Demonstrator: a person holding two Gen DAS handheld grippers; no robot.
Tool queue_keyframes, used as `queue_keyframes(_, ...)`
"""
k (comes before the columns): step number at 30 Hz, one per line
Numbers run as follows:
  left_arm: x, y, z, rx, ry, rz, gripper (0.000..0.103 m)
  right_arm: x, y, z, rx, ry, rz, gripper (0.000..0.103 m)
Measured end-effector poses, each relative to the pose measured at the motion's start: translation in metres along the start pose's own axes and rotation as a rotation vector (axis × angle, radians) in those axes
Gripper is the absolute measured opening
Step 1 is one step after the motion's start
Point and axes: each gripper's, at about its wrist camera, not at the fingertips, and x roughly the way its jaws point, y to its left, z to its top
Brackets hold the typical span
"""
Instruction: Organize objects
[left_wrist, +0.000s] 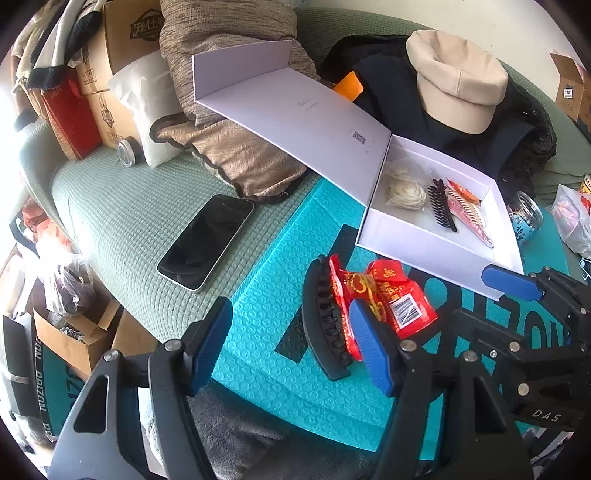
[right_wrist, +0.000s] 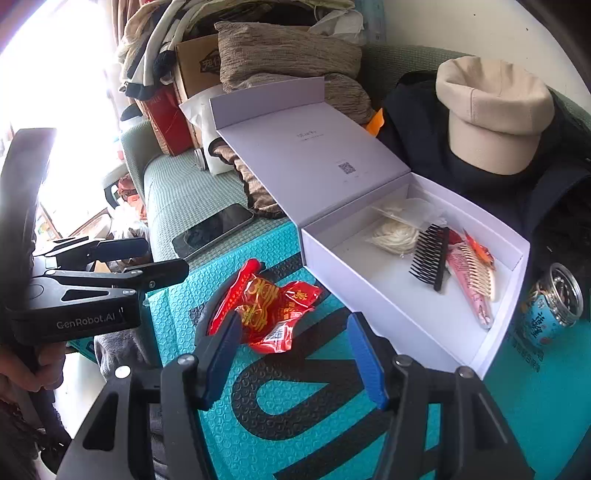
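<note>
An open white box (left_wrist: 432, 251) (right_wrist: 373, 295) stands on a teal mat (left_wrist: 266, 332) (right_wrist: 517, 406). It holds a cream hair piece (left_wrist: 404, 192), a black comb (left_wrist: 441, 205) (right_wrist: 430, 256) and a pink comb packet (left_wrist: 471, 218) (right_wrist: 474, 284). A red snack packet (left_wrist: 388, 295) (right_wrist: 269, 310) lies on the mat, partly over a black hair clip (left_wrist: 321, 321). My left gripper (left_wrist: 291, 343) is open, its fingers on either side of the clip's near end. My right gripper (right_wrist: 291, 354) is open just short of the packet; it also shows in the left wrist view (left_wrist: 517, 284).
A phone (left_wrist: 205, 242) (right_wrist: 212, 230) lies on the green sofa cushion. Brown pillows (left_wrist: 229, 122), cardboard boxes (left_wrist: 122, 44), a beige cap (left_wrist: 456, 81) (right_wrist: 495, 114) on dark clothes, and a small jar (left_wrist: 526, 218) (right_wrist: 554, 302) surround the box.
</note>
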Motion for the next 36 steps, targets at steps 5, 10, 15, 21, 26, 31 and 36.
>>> queue_keyframes(5,0.014,0.012,-0.01,-0.001,0.019,0.01,0.065,0.022,0.005,0.0,0.031,0.032,0.025,0.085)
queue_keyframes(10,0.028,0.023,-0.016,0.001,0.036,0.038,0.065,0.046,0.003,0.001,0.089,0.065,0.027,0.092)
queue_keyframes(15,0.04,0.037,-0.018,-0.006,0.047,0.051,0.065,0.063,0.005,0.003,0.104,0.094,0.047,0.092)
queue_keyframes(21,0.049,0.052,-0.016,-0.024,0.052,0.07,0.065,0.081,0.014,0.008,0.113,0.12,0.069,0.097)
queue_keyframes(26,0.051,0.057,-0.015,-0.024,0.044,0.054,0.064,0.1,0.017,0.008,0.112,0.147,0.008,0.097)
queue_keyframes(31,0.058,0.051,-0.012,0.011,0.052,0.061,0.065,0.115,0.006,0.002,0.145,0.201,0.0,0.092)
queue_keyframes(36,0.058,0.043,-0.006,-0.009,0.04,-0.022,0.064,0.105,-0.003,-0.001,0.138,0.183,0.031,0.082)
